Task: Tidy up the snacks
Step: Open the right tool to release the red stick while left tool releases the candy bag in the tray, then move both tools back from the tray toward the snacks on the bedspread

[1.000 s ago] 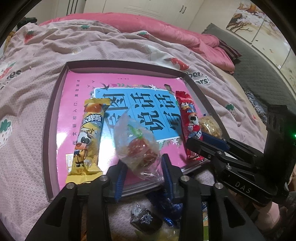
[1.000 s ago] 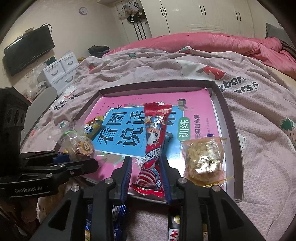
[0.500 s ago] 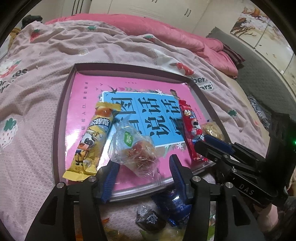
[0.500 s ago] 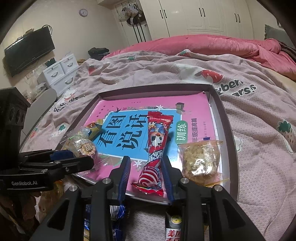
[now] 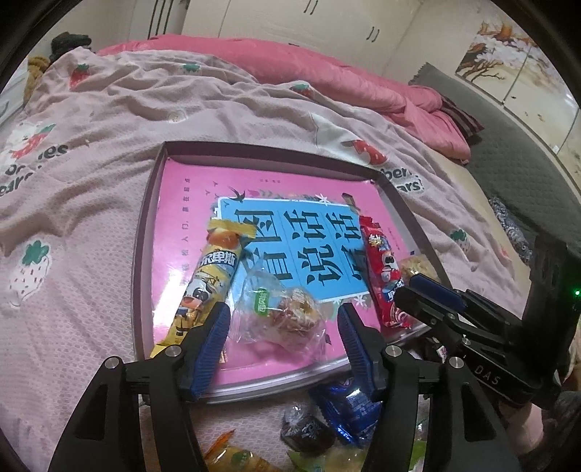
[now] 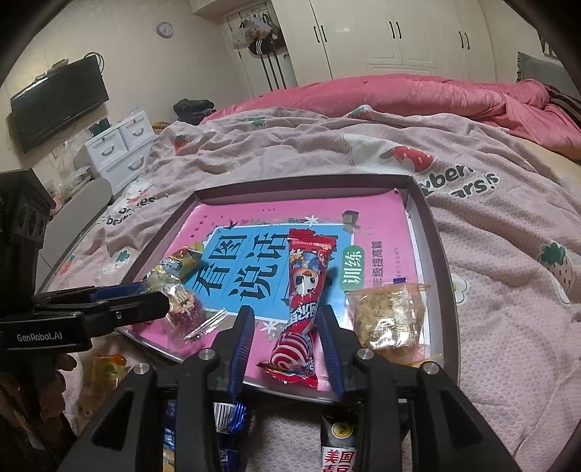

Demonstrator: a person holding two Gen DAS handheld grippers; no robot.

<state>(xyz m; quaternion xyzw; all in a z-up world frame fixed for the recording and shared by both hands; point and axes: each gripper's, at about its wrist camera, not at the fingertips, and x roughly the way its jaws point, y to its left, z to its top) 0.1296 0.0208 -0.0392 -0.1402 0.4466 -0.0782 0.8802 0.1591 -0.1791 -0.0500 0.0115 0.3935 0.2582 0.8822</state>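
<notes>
Nearest the bed's edge, loose snacks lie on the patterned sheet just short of the tray: a blue wrapper [image 5: 350,403], a dark round sweet [image 5: 305,430], a yellow packet [image 5: 232,455].

Left gripper [image 5: 283,319] spread wide, fingers either side of the clear bag of reddish snack [image 5: 287,316], not touching it; bag rests on the tray's near part. Right gripper [image 6: 287,326] also released, its blue pads flanking the lower end of the long red snack pack [image 6: 305,297], a gap on each side; pack lies lengthwise on the tray.

Tray [image 6: 441,268]: shallow, dark-rimmed, sits on the bed. A pink-and-blue children's book [image 5: 290,247] lines its floor. On it also: a yellow bar with a cartoon cow [image 5: 208,279] at the left, a clear packet of pale crumbly snack [image 6: 390,314] at the right near the rim.

Beyond the tray: mauve blanket with strawberry prints [image 6: 508,232], rumpled; a pink quilt [image 6: 399,94] heaped at the far side.

Room: white wardrobe doors [image 6: 399,36] along the far wall, round wall clock [image 6: 165,29], wall-mounted television [image 6: 58,101], white drawer unit [image 6: 116,149] below it.
</notes>
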